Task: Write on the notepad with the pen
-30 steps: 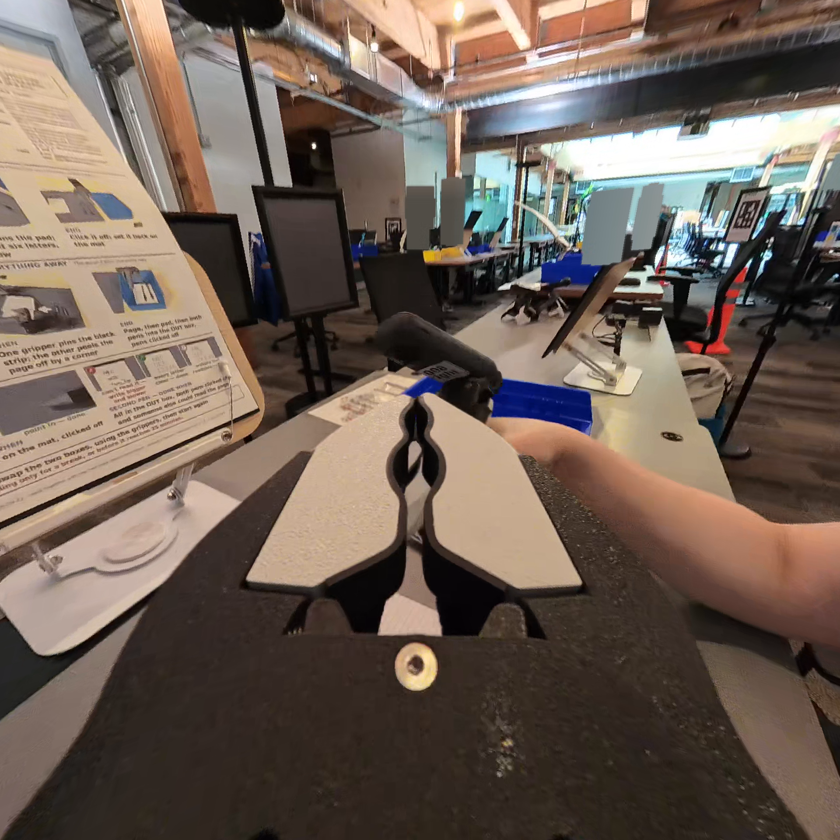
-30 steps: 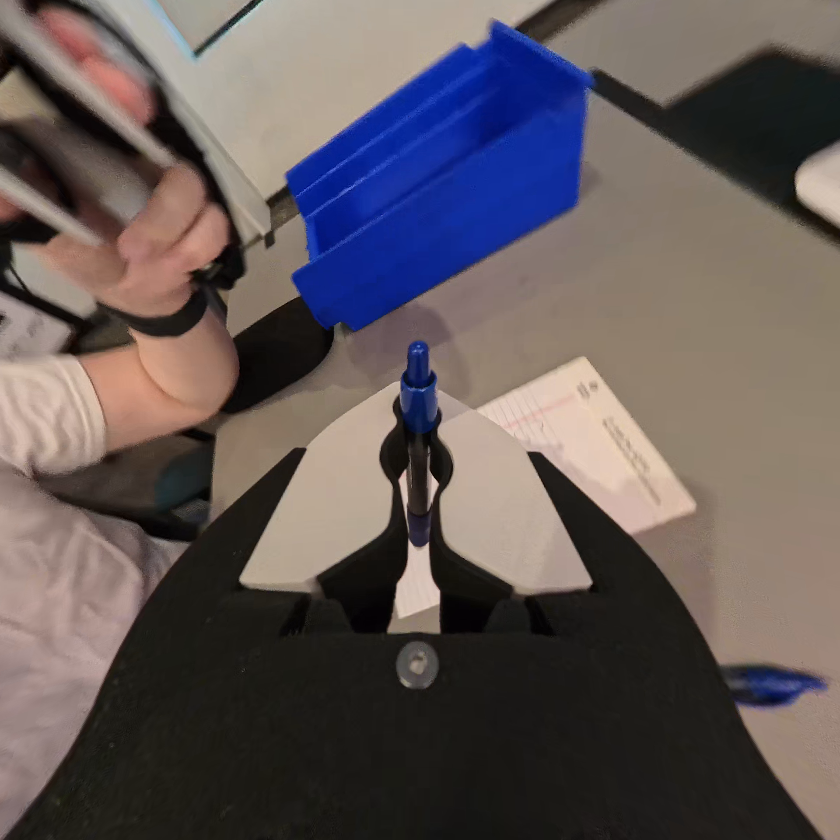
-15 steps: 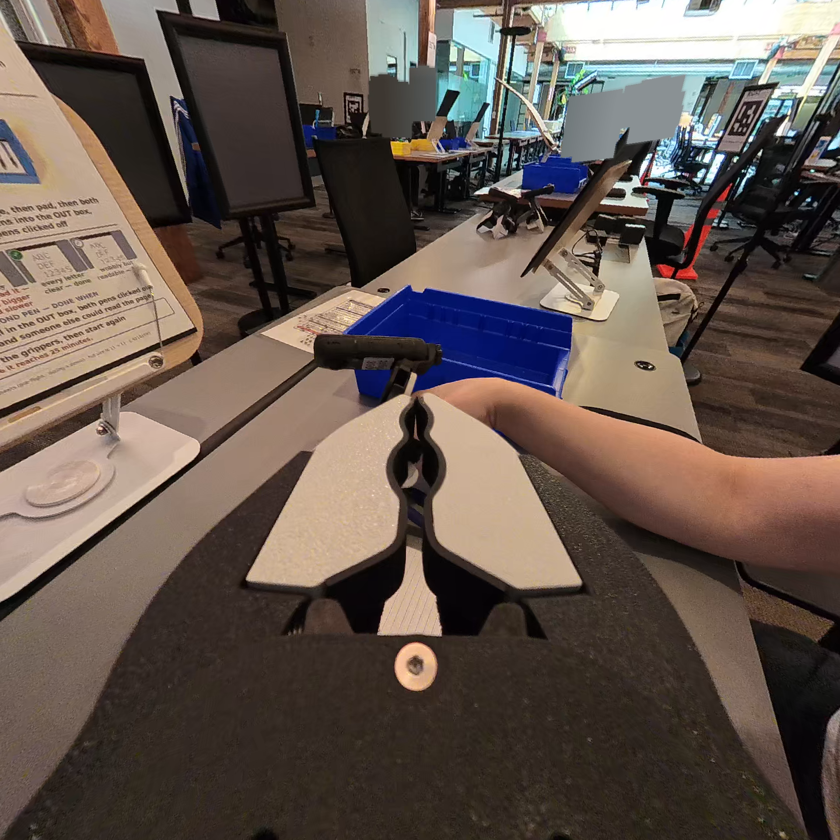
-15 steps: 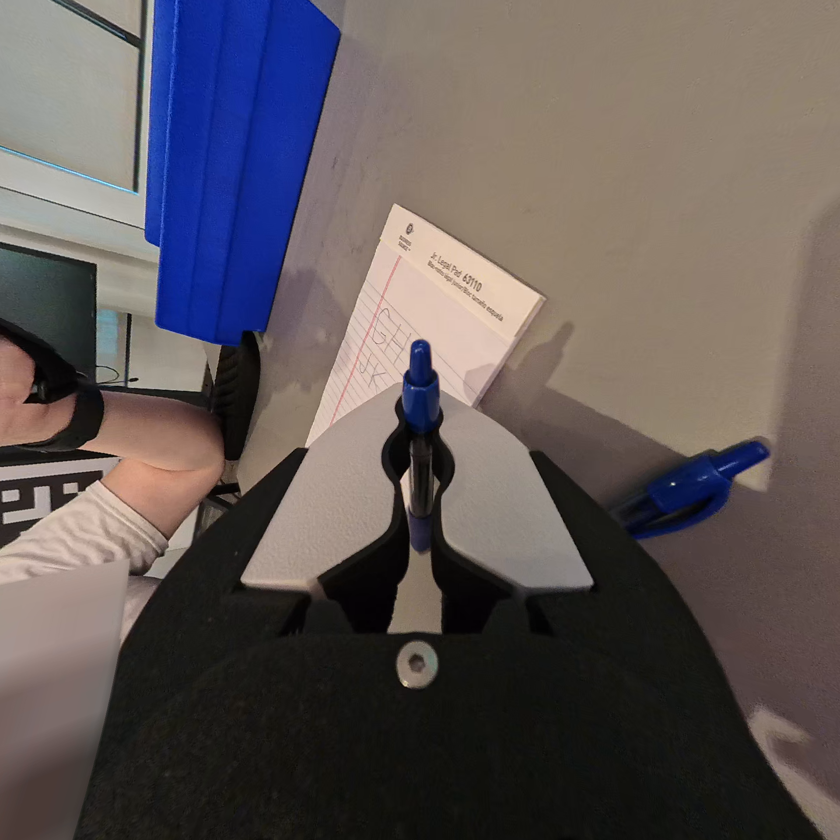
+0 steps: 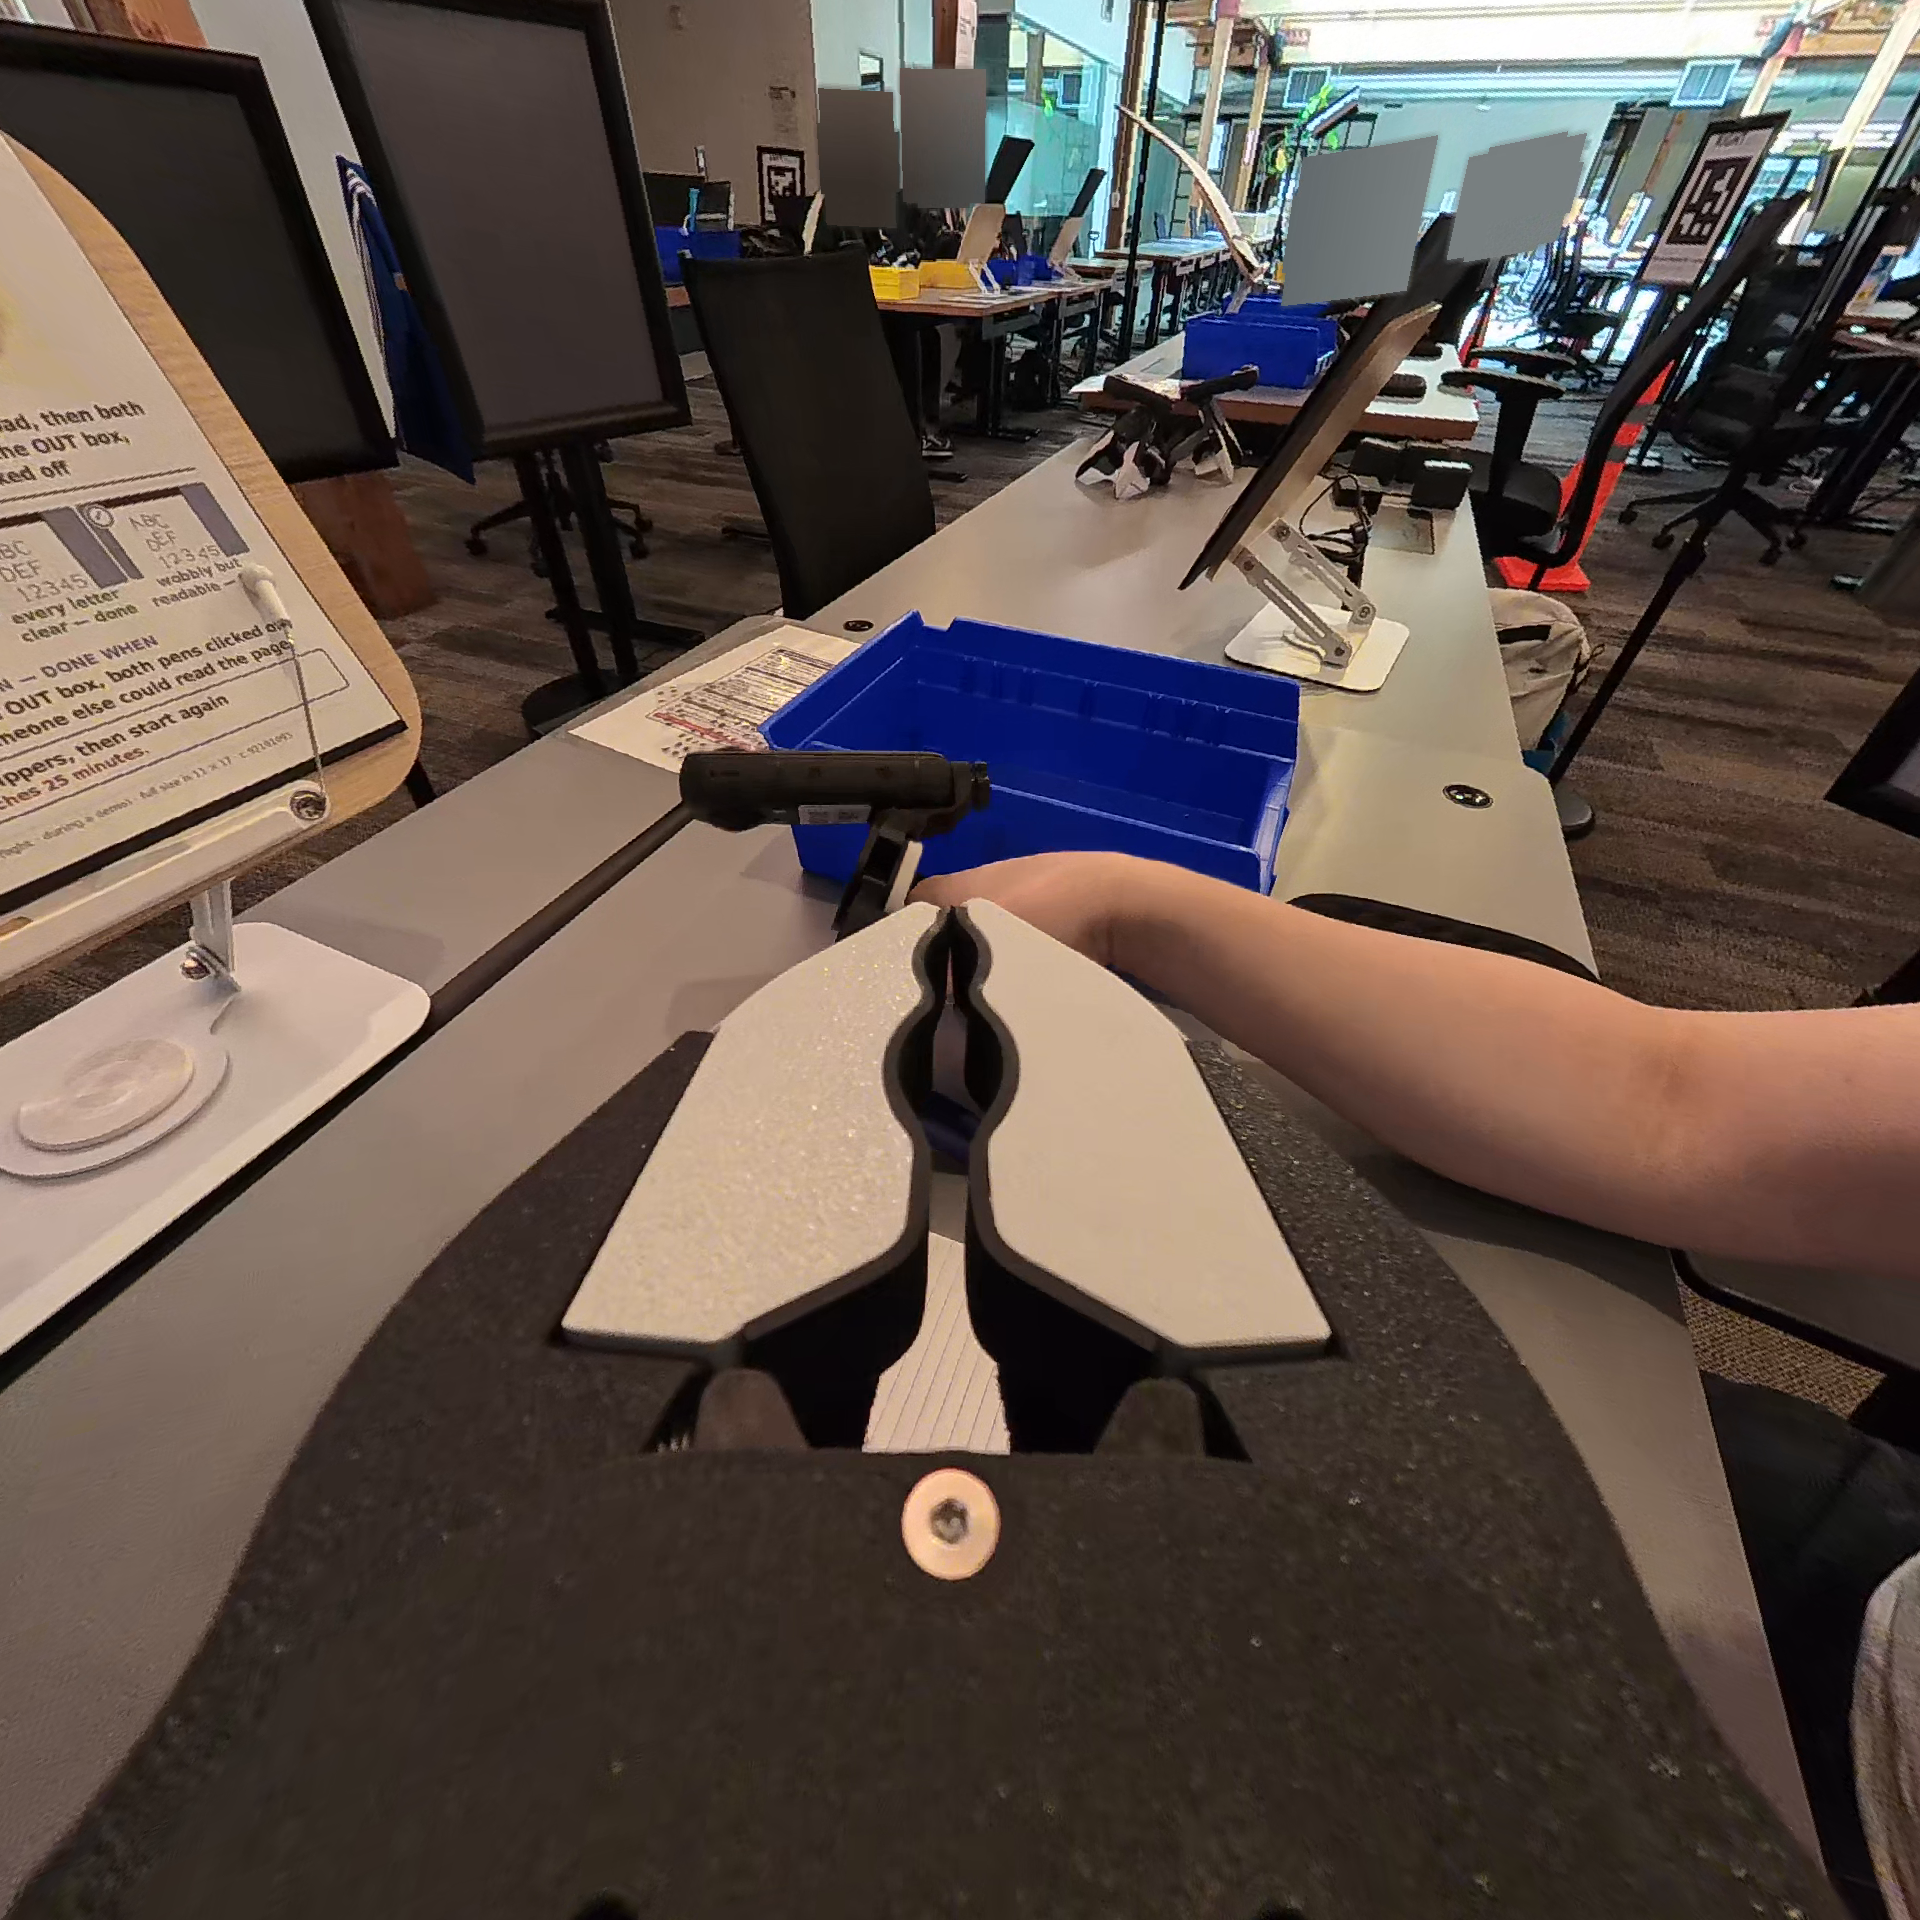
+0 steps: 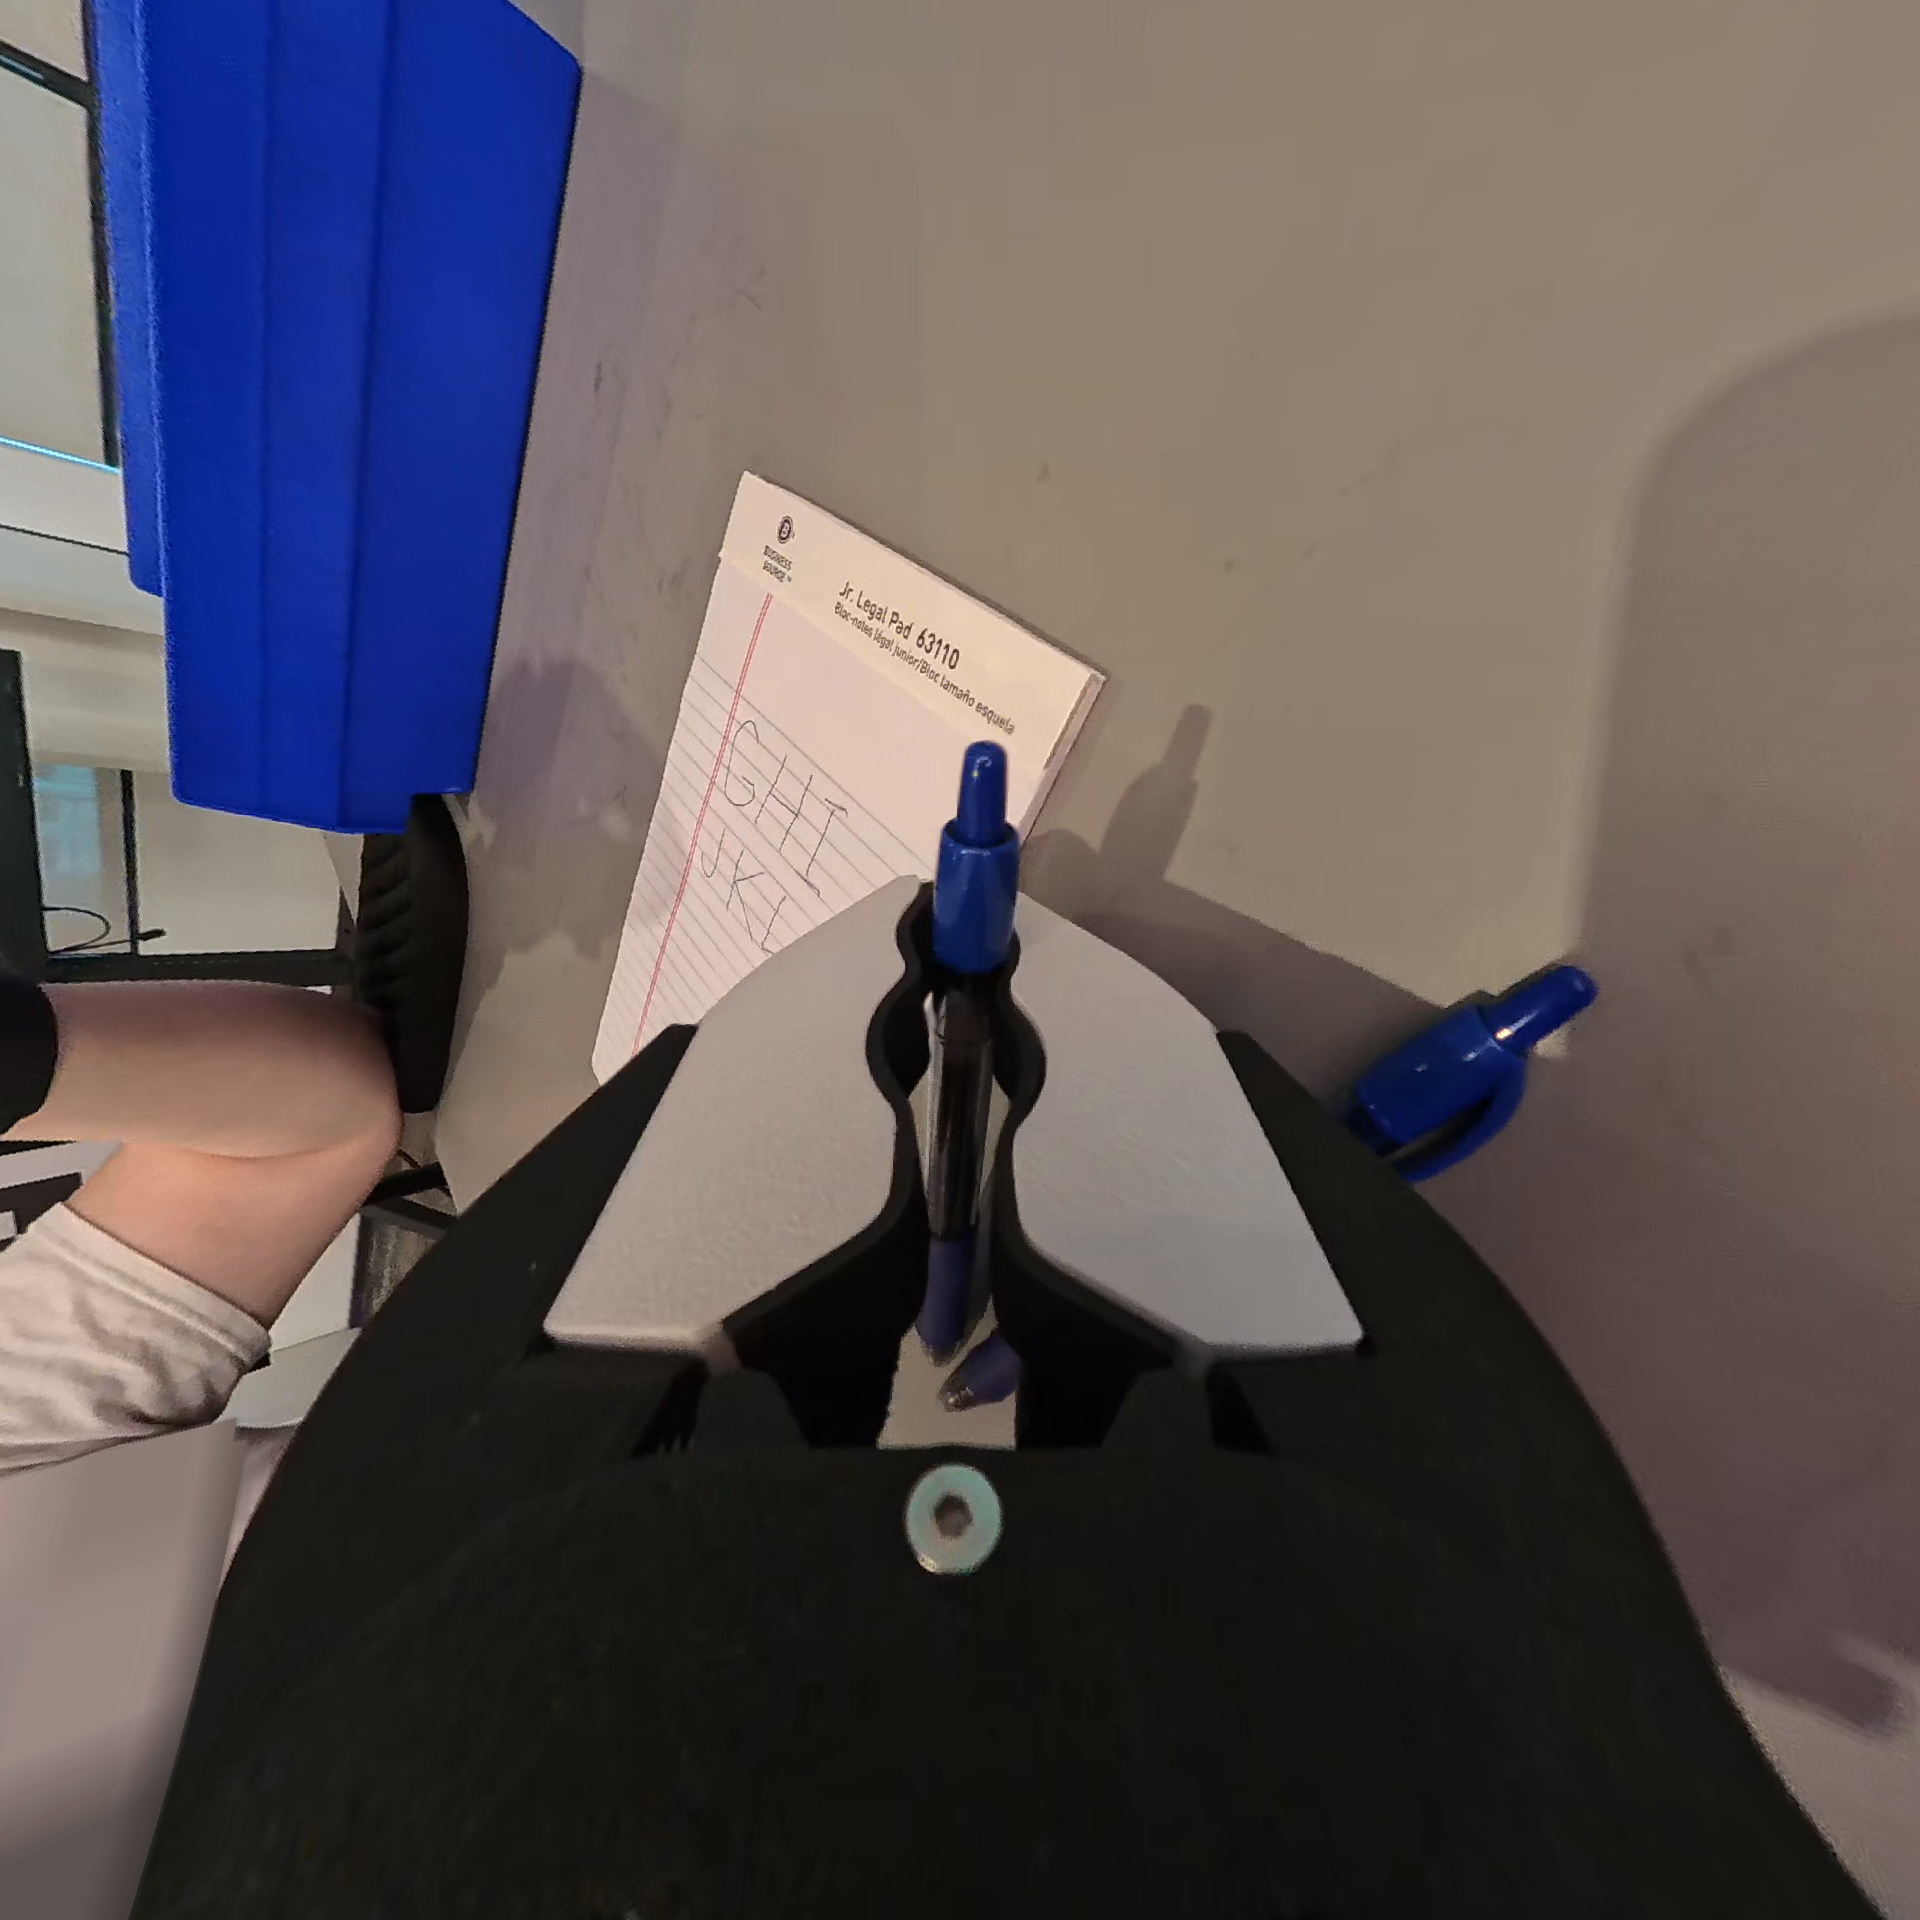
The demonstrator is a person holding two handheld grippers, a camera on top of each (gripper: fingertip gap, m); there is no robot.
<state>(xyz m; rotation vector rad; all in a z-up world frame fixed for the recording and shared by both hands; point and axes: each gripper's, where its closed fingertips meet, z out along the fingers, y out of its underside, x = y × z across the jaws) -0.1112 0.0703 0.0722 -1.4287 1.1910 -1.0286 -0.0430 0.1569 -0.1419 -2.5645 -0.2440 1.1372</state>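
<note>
In the right wrist view my right gripper (image 6: 961, 909) is shut on a blue pen (image 6: 971, 883). The pen's clicker end points forward and its tip end lies back between the fingers. It hangs over the near part of a white lined notepad (image 6: 831, 748) that lies on the grey table and bears some handwriting. In the left wrist view my left gripper (image 5: 951, 920) is shut with nothing seen in it. Lined paper of the notepad (image 5: 935, 1351) shows through the gap beneath it.
A second blue pen (image 6: 1455, 1070) lies on the table right of the pad. A blue bin (image 5: 1039, 727) stands beyond the pad and also shows in the right wrist view (image 6: 332, 416). A forearm (image 5: 1455, 1091) crosses from the right. An instruction board on a stand (image 5: 156, 644) is at left. About 25 cm separates my left fingertips from my right.
The left gripper has tilted down toward the table and stayed shut. The right gripper, still holding the pen, has swung over and come closer to the notepad; the second pen now shows at right.
</note>
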